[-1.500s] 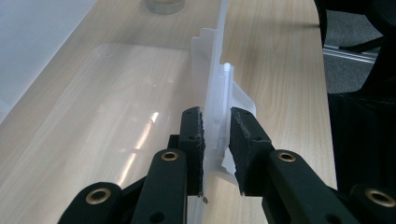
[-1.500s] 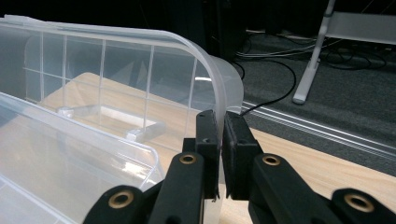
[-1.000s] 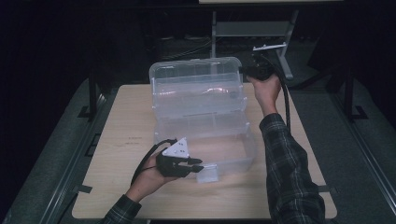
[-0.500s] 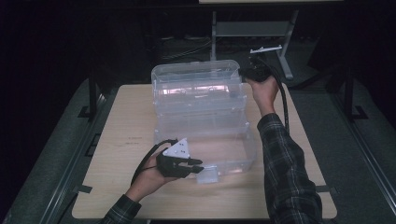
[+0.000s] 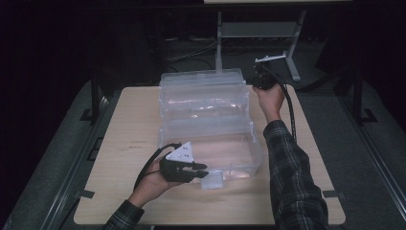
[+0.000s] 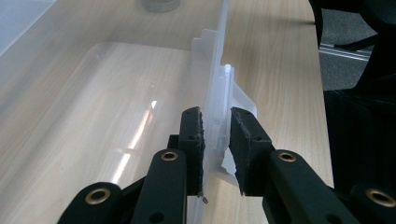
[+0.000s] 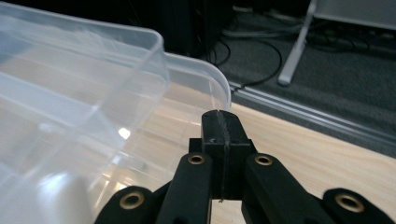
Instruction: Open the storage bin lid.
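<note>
Two tongs worked a clear plastic storage box (image 5: 208, 129) with its lid raised, sitting mid-desk on the pale wooden desk (image 5: 119, 143). Left tongs (image 5: 203, 171) clamped the box's front latch tab (image 6: 217, 116) near the desk's front edge; right tongs (image 5: 260, 79), jaws pressed together, sat by the lid's far right corner.

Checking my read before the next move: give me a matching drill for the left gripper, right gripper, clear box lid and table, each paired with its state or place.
1. left gripper
2. right gripper
3. lid
4. table

A. raised open at the far side
B. jaws pressed together, gripping nothing
C. light wood, under the box
D. jaws straddling the box's near wall

Pairs: 1-D, 2-B, 3-A, 4-C
</note>
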A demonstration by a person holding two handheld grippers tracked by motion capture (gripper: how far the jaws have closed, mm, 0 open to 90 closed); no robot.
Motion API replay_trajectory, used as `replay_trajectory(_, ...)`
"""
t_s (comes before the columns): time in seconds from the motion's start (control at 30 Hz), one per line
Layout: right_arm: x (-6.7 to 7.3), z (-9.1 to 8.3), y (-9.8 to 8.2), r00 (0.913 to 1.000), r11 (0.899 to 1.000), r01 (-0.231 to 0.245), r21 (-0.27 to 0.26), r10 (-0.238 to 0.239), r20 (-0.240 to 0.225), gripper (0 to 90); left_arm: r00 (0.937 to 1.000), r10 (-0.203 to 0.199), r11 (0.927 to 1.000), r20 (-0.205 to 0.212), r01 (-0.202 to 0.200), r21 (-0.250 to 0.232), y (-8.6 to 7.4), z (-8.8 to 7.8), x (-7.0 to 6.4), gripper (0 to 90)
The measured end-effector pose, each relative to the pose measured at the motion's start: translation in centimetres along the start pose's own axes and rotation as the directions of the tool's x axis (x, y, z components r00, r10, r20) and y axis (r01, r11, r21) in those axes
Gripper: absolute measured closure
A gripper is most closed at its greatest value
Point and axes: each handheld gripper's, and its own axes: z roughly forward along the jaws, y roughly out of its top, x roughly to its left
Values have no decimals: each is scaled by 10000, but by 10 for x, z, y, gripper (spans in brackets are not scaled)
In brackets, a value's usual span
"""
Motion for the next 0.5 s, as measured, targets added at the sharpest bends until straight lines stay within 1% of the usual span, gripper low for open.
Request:
replay_trajectory(0.03, 0, -2, -1, 10000, 10000, -4, -69, 4, -78, 900, 10000, 2, 10000, -2, -2, 4, 0, 0, 0, 748)
replay_trajectory(0.1, 0, -7, -4, 9999, 9999, 138, -20, -138, 103, 900, 10000, -6, 10000, -5, 6, 7, 0, 0, 0, 748)
replay_trajectory(0.13, -2, -11, -7, 9999, 9999, 123, -61, -122, 50, 891, 10000, 53, 10000, -15, -53, 46, 0, 0, 0, 748)
replay_trajectory(0.17, -3, -13, -8, 9999, 9999, 110, -30, -110, 11, 852, 10000, 48, 10000, -23, -47, 42, 0, 0, 0, 748)
replay_trajectory(0.23, -5, -20, -12, 9996, 9997, 248, -77, -247, 98, 820, 10000, 29, 10000, -15, -29, 36, 0, 0, 0, 748)
replay_trajectory(0.3, -6, -29, -16, 9995, 9995, 305, -47, -305, 40, 817, 10000, -23, 10000, -1, 23, -7, 0, 0, 0, 748)
replay_trajectory(0.33, -7, -33, -17, 9991, 9992, 408, 44, -408, 75, 815, 10000, -36, 10000, 9, 36, -10, 0, 0, 0, 748)
replay_trajectory(0.4, -8, -42, -21, 9982, 9984, 565, -76, -563, 214, 815, 10000, -7, 10000, 5, 7, 38, 0, 0, 0, 748)
replay_trajectory(0.43, -9, -46, -23, 9983, 9984, 552, -77, -550, 166, 814, 10000, -22, 10000, 3, 22, 26, 0, 0, 0, 748)
replay_trajectory(0.5, -12, -52, -26, 9985, 9986, 532, 42, -533, 152, 784, 10000, -16, 10000, 3, 16, 35, 0, 0, 0, 748)
